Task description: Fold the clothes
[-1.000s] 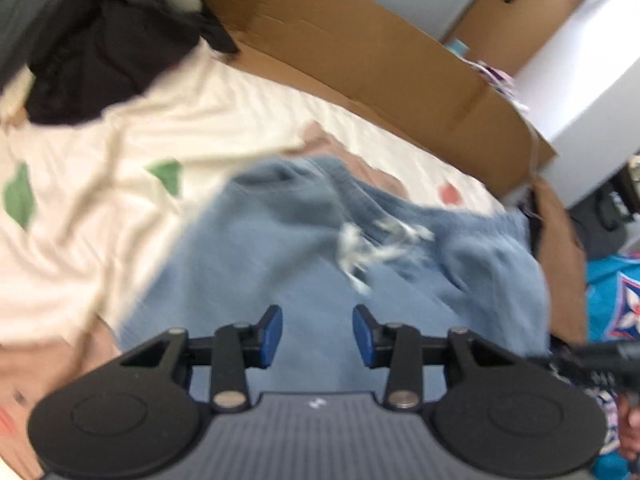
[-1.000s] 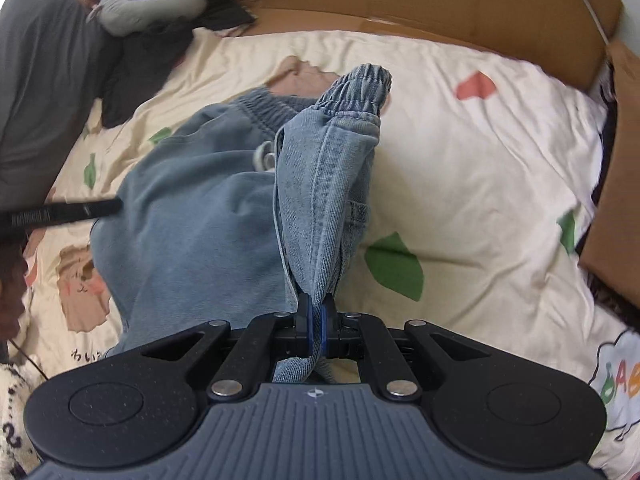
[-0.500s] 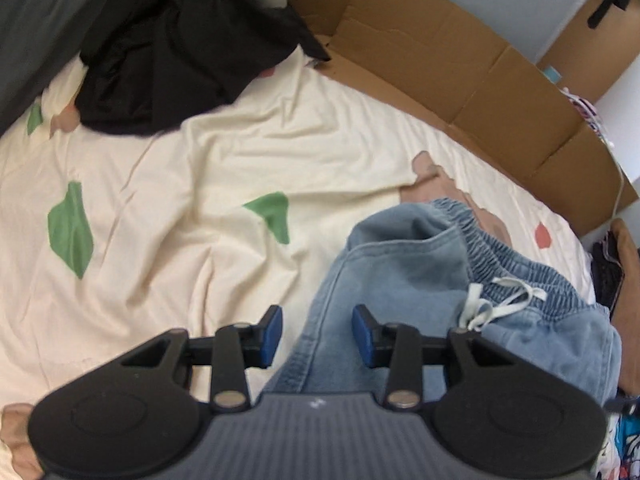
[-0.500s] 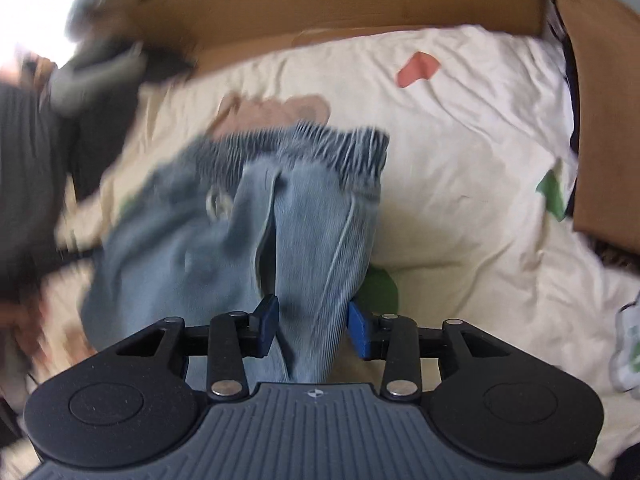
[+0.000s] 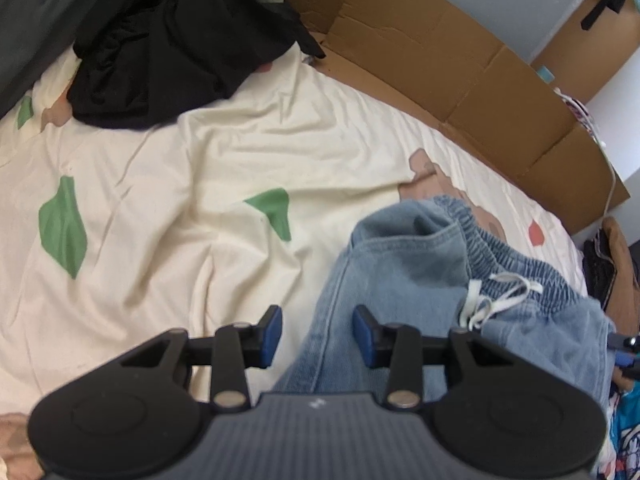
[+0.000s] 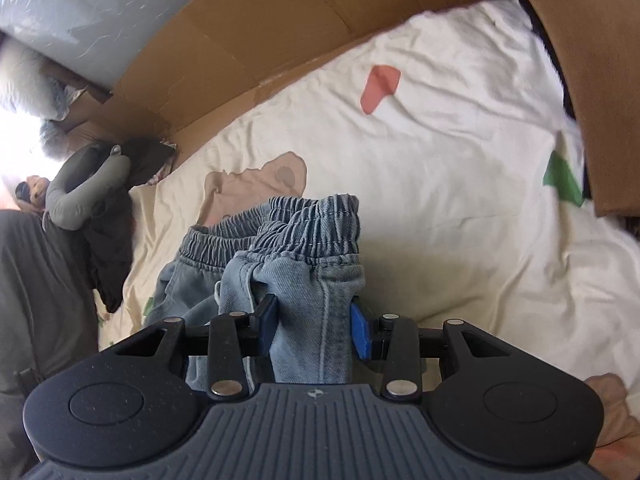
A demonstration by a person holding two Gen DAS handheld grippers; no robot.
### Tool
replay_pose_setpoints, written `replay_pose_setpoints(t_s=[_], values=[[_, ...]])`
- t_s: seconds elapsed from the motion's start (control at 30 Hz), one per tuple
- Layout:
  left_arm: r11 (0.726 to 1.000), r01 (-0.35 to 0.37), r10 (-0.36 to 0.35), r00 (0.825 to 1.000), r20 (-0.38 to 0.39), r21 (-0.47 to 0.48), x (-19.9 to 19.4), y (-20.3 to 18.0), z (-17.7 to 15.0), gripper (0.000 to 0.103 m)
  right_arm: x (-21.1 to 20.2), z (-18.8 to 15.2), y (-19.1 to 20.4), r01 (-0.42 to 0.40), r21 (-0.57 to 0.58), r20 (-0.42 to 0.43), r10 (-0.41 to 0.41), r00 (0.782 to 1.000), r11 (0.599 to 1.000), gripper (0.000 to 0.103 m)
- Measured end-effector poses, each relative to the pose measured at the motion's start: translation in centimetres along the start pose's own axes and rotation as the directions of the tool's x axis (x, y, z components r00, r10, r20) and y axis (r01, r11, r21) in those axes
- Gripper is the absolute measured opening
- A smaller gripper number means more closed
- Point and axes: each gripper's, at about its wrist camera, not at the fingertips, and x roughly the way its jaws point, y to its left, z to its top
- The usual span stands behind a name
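Note:
Light blue jeans (image 5: 420,256) with an elastic waistband and a white drawstring (image 5: 496,296) lie bunched on the cream bedsheet (image 5: 200,184). My left gripper (image 5: 318,334) hangs open over the jeans' left edge, denim by its right finger and sheet by its left. In the right wrist view the folded waistband end of the jeans (image 6: 304,240) rises in front of me. My right gripper (image 6: 313,332) is open, with a fold of denim standing between its blue pads (image 6: 360,336).
A pile of black clothing (image 5: 180,40) lies at the far left of the bed. Cardboard panels (image 5: 460,60) wall the far side. A grey neck pillow (image 6: 88,184) rests by dark bedding. A hand (image 6: 608,412) shows at the lower right.
My right gripper was shut on a lifted jeans leg; it has opened and the denim has dropped into a heap. My left gripper swung left from mid-jeans to their left edge.

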Motion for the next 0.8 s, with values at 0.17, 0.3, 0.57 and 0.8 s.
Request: replay_pose_setpoints(t_s=[0.17, 0.3, 0.57, 0.8], values=[[0.998, 0.021, -0.024, 0.998, -0.05, -0.053, 2.4, 0.4, 0.2, 0.052, -0.2, -0.6, 0.3, 0.045, -0.056, -0.007, -0.045, 0.999, 0.997, 0.009], [0.994, 0.038, -0.048, 0.994, -0.097, -0.099, 4.4, 0.6, 0.2, 0.062, -1.0, -0.8, 0.3, 0.072, -0.065, -0.004, -0.072, 0.997, 0.995, 0.009], [0.993, 0.063, -0.075, 0.99, -0.121, -0.099, 4.2, -0.5, -1.2, 0.022, -2.4, -1.7, 1.1, 0.112, -0.109, 0.002, -0.113, 0.994, 0.988, 0.007], [0.996, 0.074, -0.069, 0.993, -0.098, 0.043, -0.8, -2.5, -2.8, 0.015, -4.2, -2.6, 1.7, 0.14, -0.142, 0.032, -0.137, 0.99, 0.98, 0.004]])
